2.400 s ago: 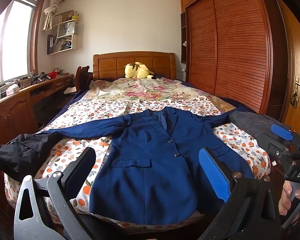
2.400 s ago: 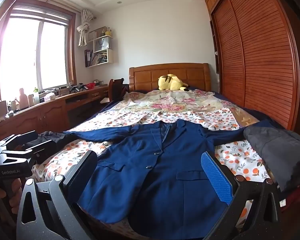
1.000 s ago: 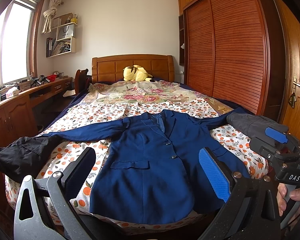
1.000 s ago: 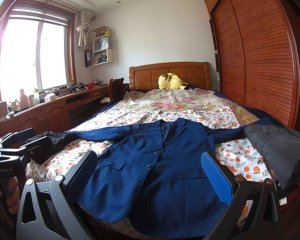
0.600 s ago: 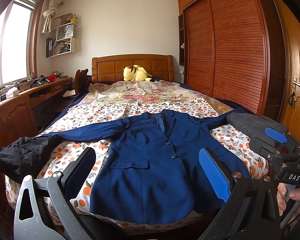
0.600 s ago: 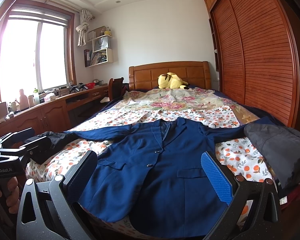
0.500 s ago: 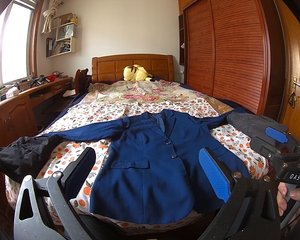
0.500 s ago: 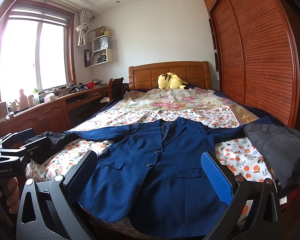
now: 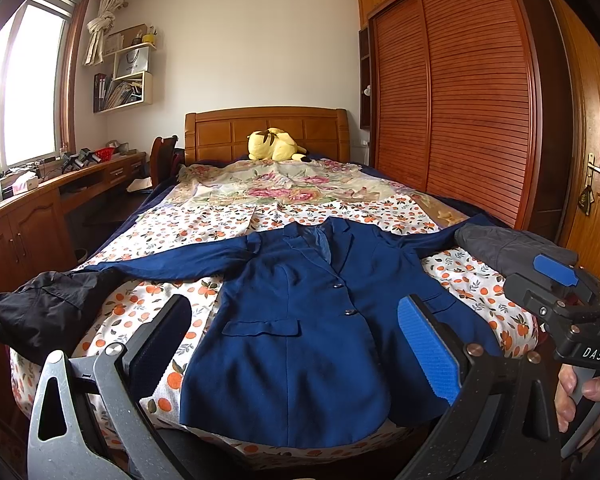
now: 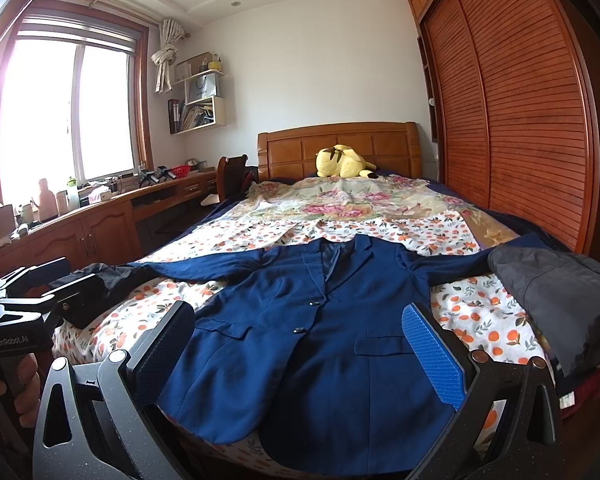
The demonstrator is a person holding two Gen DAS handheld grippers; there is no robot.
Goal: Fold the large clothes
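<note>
Left wrist view: left gripper [image 9: 296, 344] spread wide, empty, at lower frame; blue jacket [image 9: 300, 320] lies flat mid-frame on the bed [image 9: 204, 224]. Right wrist view: right gripper [image 10: 300, 350] likewise wide, empty; jacket [image 10: 320, 320] centre, grey garment [image 10: 556, 292] at right edge.

jacket [image 9: 300, 320]: navy, flat on bed [image 9: 204, 224], front up, sleeves out, hem twd cam
left gripper [image 9: 296, 340]: fingers wide apart, empty, above hem
right gripper [image 9: 556, 292]: far rt, hand [image 9: 588, 396] on grip
black garment [image 9: 48, 308]: lt bed edge
grey garment [image 9: 508, 244]: rt edge
</note>
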